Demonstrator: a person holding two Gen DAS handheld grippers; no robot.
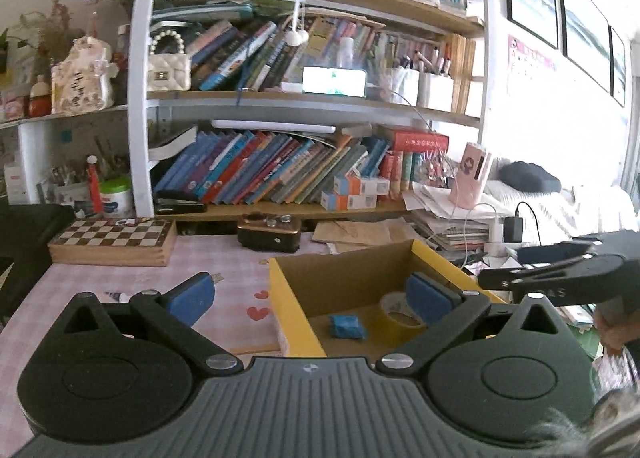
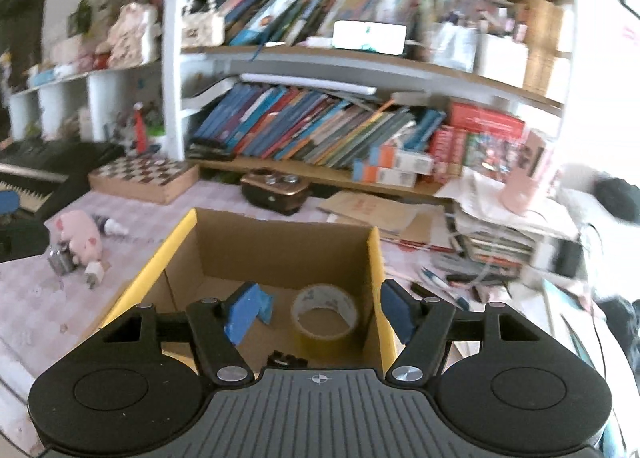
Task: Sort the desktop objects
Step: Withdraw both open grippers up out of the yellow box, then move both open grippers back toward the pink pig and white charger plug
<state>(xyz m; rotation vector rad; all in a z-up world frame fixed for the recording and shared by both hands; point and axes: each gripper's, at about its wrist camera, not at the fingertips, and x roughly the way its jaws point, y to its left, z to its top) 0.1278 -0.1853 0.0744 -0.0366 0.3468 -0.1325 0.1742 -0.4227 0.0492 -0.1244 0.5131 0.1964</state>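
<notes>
Left tongs (image 1: 310, 302): spread wide, nothing between the blue pads. One pad sits over the pink checked tablecloth (image 1: 120, 290); the other hangs over the open cardboard box (image 1: 298, 322), in front of the roll of tape inside it.

Right tongs (image 2: 320, 308): parted, holding nothing. The pads straddle the box (image 2: 372, 258) from above, the left pad inside its opening, the right pad at its yellow right wall. In the left view the right tongs (image 1: 492, 278) enter from the right edge, beyond the box's far right corner, with part of a hand (image 1: 610, 332) below them.

Box contents: a roll of yellowish tape (image 2: 323, 316) lies flat on the floor of the box, near the right wall. A small blue packet (image 1: 347, 326) lies just left of it, apart from it. A small dark item (image 2: 286, 360) shows at the near edge, too cut off to identify.

Still on the tablecloth, left of the box: a pink plush pig (image 2: 80, 238), a small bottle (image 2: 110, 225) behind it, a small metallic object (image 2: 62, 260) and a white plug (image 2: 94, 272) in front of it. These lie close together and well apart from the box.

Further back: a chessboard box (image 1: 114, 240) at the left, a dark brown case (image 1: 269, 233) behind the box, loose papers (image 1: 360, 234) to its right, and a crowded bookshelf (image 1: 280, 165) along the wall.
</notes>
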